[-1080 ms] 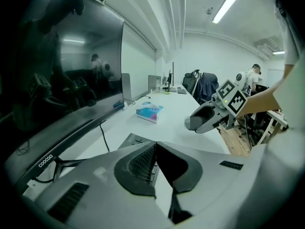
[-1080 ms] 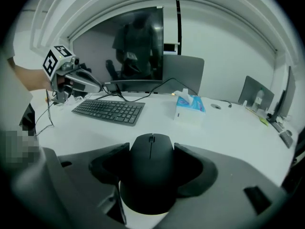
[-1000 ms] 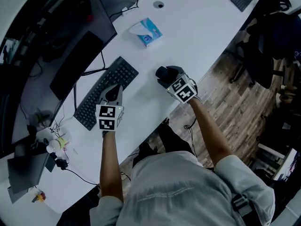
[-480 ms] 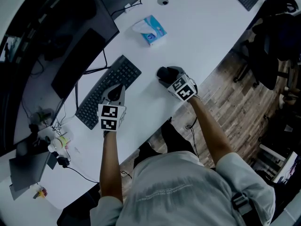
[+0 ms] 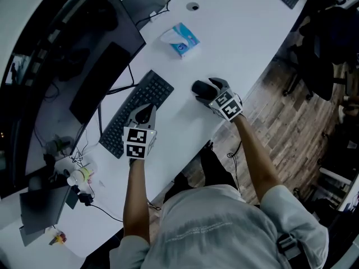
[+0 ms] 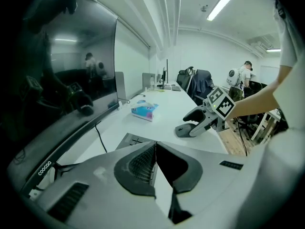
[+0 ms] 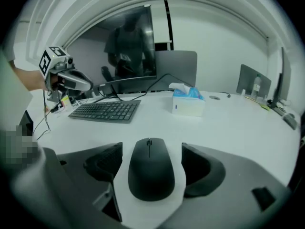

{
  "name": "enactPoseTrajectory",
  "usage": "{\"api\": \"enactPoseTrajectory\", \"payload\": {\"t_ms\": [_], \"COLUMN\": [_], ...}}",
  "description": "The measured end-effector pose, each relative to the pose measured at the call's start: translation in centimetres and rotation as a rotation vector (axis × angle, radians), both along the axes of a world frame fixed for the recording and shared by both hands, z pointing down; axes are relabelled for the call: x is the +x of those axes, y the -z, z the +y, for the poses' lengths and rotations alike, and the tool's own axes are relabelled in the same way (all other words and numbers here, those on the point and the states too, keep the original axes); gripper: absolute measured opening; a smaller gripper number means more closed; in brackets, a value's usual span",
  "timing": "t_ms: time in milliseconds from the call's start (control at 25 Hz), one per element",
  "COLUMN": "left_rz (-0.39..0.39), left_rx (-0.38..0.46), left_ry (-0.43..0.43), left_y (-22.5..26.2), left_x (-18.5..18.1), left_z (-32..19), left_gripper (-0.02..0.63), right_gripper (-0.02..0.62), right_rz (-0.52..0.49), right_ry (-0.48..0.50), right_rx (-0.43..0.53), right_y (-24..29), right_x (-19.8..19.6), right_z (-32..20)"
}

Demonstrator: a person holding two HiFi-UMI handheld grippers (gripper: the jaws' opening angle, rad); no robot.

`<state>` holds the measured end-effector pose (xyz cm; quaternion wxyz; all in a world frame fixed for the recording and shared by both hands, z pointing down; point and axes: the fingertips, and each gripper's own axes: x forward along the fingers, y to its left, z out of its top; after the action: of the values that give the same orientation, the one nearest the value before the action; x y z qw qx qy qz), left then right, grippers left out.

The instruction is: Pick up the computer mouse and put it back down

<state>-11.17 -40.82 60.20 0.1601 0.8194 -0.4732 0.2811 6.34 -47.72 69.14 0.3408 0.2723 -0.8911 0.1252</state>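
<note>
The right gripper holds its fingers wide apart either side of the computer mouse, which rests on the counter. At 8 o'clock from it, the left gripper hovers over the keyboard, fingers closed on nothing.

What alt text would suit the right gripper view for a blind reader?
A black computer mouse lies on a white desk between the open jaws of the right hand-held gripper, touching neither. Behind it sit a keyboard, a tissue box and a dark monitor.

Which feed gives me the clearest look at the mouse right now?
The right gripper view: the mouse lies large and whole between its open jaws. The head view shows it small, from above; the left gripper view shows it small, side-on and farther away.
</note>
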Motion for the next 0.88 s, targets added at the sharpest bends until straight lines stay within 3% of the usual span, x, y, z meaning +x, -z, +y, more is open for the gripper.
{"api": "enactPoseTrajectory", "payload": {"t_ms": [320,560,880], "left_rz": [0.001,0.027,0.072], "left_rx": [0.087,0.166,0.285], "left_ry": [-0.061,-0.105,-0.191], "left_y": [3.7,7.1,12.8], "left_x": [-1.3,-2.0,-1.4], "left_z": [1.4,3.7,7.6], "left_gripper": [0.014,0.014,0.014], "right_gripper": [0.325,0.23,0.007], "right_rz": [-0.046,-0.041,-0.07], "right_ry": [-0.186,-0.342,-0.473], "right_rx": [0.137,0.257,0.44], "right_y": [7.1,13.0,22.4], "right_x": [3.1,5.3,7.3], "right_z": [1.4,4.9,12.0]}}
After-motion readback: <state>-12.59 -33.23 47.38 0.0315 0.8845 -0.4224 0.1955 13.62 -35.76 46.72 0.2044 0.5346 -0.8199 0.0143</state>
